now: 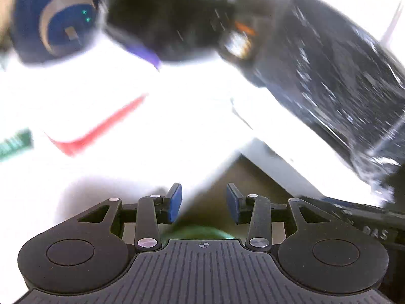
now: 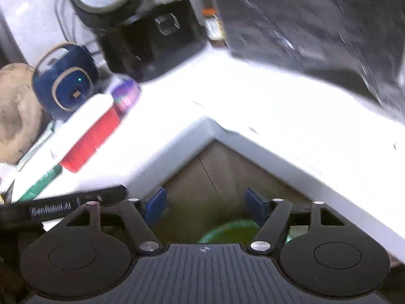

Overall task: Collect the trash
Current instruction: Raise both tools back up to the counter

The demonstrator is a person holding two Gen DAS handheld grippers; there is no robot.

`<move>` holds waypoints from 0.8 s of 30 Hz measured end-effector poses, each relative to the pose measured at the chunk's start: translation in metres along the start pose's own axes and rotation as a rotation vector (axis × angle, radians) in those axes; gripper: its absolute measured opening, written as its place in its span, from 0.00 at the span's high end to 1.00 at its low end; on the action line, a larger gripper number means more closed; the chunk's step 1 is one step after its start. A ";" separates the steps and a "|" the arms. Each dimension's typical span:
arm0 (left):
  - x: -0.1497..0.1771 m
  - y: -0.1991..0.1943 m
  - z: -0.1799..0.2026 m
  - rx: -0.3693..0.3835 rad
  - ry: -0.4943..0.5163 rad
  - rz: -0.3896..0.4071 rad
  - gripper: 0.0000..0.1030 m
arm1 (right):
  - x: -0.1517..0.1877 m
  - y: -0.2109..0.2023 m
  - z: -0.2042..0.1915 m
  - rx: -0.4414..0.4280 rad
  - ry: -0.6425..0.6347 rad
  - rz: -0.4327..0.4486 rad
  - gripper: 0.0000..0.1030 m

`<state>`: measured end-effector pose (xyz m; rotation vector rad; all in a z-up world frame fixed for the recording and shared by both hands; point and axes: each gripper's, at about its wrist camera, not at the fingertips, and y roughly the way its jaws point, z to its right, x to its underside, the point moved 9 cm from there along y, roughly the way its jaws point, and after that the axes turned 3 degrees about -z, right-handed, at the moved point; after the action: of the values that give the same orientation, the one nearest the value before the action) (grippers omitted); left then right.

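My left gripper [image 1: 203, 202] hangs open above the corner of a white table [image 1: 177, 126], with nothing between its blue pads [image 1: 174, 201]. My right gripper [image 2: 206, 206] is open too and holds nothing. Below both, past the table corner [image 2: 210, 129], a green bin [image 2: 227, 230] shows as a blur; it is also a green patch [image 1: 200, 230] in the left wrist view. A small thin scrap [image 1: 240, 114] lies on the tabletop. Both views are smeared by motion.
On the table are a red and white box [image 2: 93, 131], a purple item [image 2: 126, 92], a blue round device [image 2: 63, 81], a black box [image 2: 152, 38] and a green packet [image 2: 40, 182]. A glossy black bag [image 2: 316, 25] fills the right. A straw hat [image 2: 15, 111] lies at the left.
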<state>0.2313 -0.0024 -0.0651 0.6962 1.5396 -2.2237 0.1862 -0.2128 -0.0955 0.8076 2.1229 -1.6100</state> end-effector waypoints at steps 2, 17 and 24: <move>-0.010 -0.010 -0.014 -0.051 -0.006 0.037 0.58 | -0.007 0.001 -0.013 -0.015 -0.024 0.019 0.29; -0.054 -0.044 -0.149 -0.175 -0.167 0.162 0.58 | -0.020 0.036 -0.099 0.043 -0.243 0.036 0.29; -0.065 -0.028 -0.198 -0.182 -0.202 0.114 0.58 | -0.040 0.071 -0.141 0.068 -0.288 0.035 0.28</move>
<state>0.3083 0.1930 -0.0639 0.4766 1.5359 -1.9747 0.2696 -0.0734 -0.0843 0.5880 1.8529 -1.6756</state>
